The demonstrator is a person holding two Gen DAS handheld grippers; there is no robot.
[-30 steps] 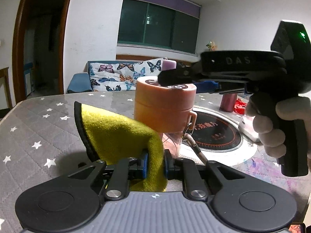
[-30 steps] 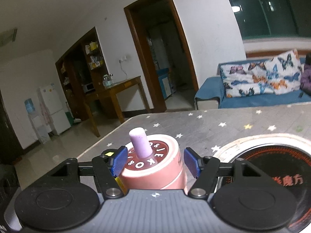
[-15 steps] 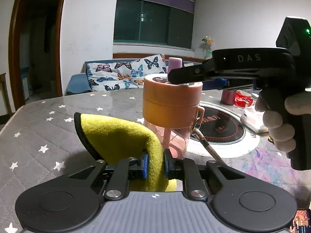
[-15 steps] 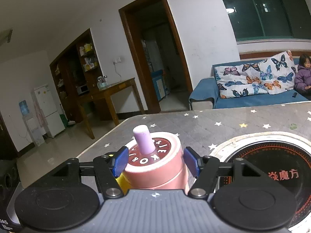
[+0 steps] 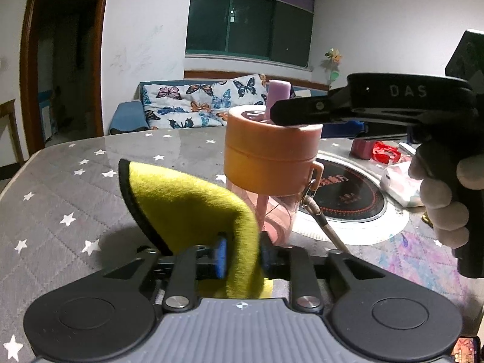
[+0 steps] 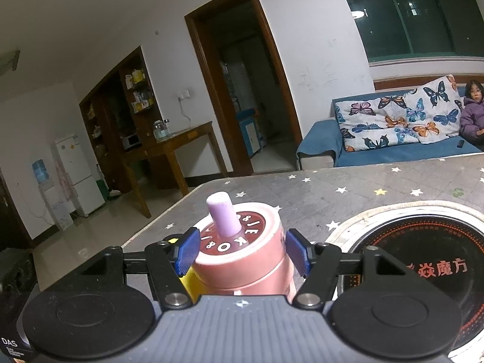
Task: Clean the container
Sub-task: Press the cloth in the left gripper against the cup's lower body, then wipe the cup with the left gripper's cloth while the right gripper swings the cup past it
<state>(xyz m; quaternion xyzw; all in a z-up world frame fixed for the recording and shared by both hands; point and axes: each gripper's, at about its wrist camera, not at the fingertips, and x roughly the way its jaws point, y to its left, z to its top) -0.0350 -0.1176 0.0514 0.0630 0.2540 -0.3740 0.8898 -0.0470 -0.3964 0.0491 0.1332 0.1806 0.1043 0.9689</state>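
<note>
My left hand-held gripper (image 5: 240,257) sits low over the worktop (image 5: 75,181); its jaws are opening, a modest gap between the blue pads (image 5: 220,257); the yellow-green cloth (image 5: 193,202) with its dark edge is between them and arches up and to the left; whether the pads press it at this instant I cannot tell for sure, though the left pad looks just clear of the fabric. Just beyond the cloth stands the container (image 5: 272,157), a pink cup with a clear lower body, a broad orange-pink lid and a lilac spout (image 5: 279,90) upright on top; a strap (image 5: 320,220) trails from its side onto the worktop. My right hand-held gripper (image 6: 242,251) is about half open, both pads (image 6: 187,254) set against the lid's sides, holding the container (image 6: 242,260) upright; my gloved right hand (image 5: 444,199) grips the handle. Behind the cup, a round induction hob (image 5: 348,193) is set in the star-printed worktop; farther back, a blue sofa (image 6: 378,145) with a butterfly cushion (image 6: 399,121); a person (image 6: 472,112) in a purple coat sits at its end.
</note>
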